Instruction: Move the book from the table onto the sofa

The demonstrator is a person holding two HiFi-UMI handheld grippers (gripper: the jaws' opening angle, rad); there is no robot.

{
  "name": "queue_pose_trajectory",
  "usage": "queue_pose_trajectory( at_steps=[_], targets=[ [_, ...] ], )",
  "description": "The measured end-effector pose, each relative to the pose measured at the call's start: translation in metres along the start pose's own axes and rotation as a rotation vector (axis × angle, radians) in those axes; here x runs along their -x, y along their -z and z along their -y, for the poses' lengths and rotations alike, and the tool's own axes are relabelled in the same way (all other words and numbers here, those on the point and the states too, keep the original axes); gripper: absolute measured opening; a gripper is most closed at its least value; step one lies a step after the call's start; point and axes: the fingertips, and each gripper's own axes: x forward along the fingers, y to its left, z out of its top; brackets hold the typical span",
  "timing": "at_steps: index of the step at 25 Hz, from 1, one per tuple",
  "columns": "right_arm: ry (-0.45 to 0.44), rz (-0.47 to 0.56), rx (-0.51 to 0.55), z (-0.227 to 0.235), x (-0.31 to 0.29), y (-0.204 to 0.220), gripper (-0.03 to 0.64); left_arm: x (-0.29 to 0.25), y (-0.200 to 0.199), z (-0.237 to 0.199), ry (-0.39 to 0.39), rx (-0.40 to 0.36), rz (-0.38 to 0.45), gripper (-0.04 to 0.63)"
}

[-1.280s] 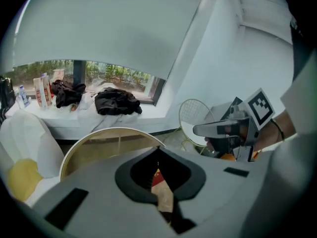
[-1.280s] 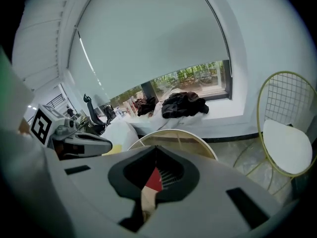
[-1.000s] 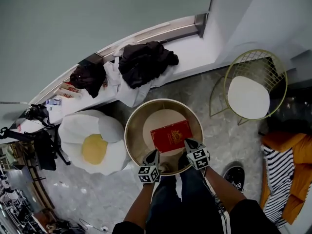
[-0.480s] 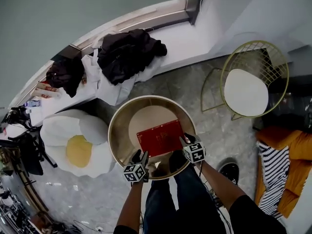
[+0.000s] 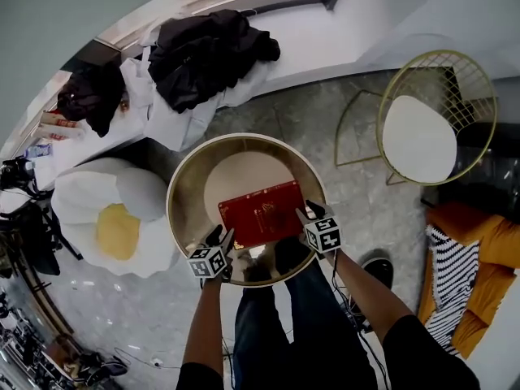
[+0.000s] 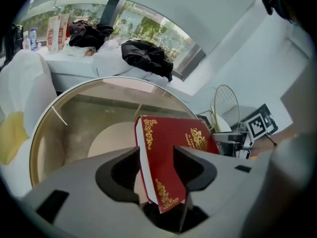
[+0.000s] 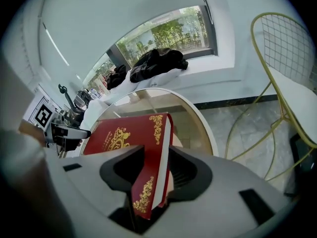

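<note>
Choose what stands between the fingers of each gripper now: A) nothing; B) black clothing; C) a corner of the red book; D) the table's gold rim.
C: in both gripper views a corner of the red book sits between the opening fingers of the left gripper and the right gripper.

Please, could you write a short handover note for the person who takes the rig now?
Left gripper: jaws opening, near left corner of the book between them, not gripped.
Right gripper: jaws opening, near right corner between them, not gripped.
Book: lies on the round table.
Done: both grippers at the book.
Left to do: close, lift, carry to the sofa; the orange seat at right may be it.
</note>
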Motion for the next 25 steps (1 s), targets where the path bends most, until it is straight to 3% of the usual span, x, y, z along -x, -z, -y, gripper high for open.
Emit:
queue_pose_trajectory(
  at_steps=[7,11,14,21,25],
  targets=[
    [-0.093,0.003,-0.074,-0.007,-0.006,0.000,0.127,-0.017,0.018,0.003,0.029,0.093,-0.086,0.225],
    [-0.074,-0.041,-0.050,-0.012,-0.007,0.006,0.124,-0.012,0.027,0.003,-0.008,0.138,-0.094,0.225],
    [-0.073,-0.063,-0.027,-0.022,-0.003,0.004,0.141,-0.003,0.034,0.004,-0.060,0.119,-0.133,0.225],
    [-0.070,-0.026,0.019,-0.065,0.021,-0.017,0.133,0.045,0.030,0.000,-0.136,0.186,-0.030,0.225],
    [-0.090,-0.030,0.028,-0.114,0.038,-0.006,0.129,0.096,0.053,-0.013,-0.147,0.230,0.006,0.227]
  ],
)
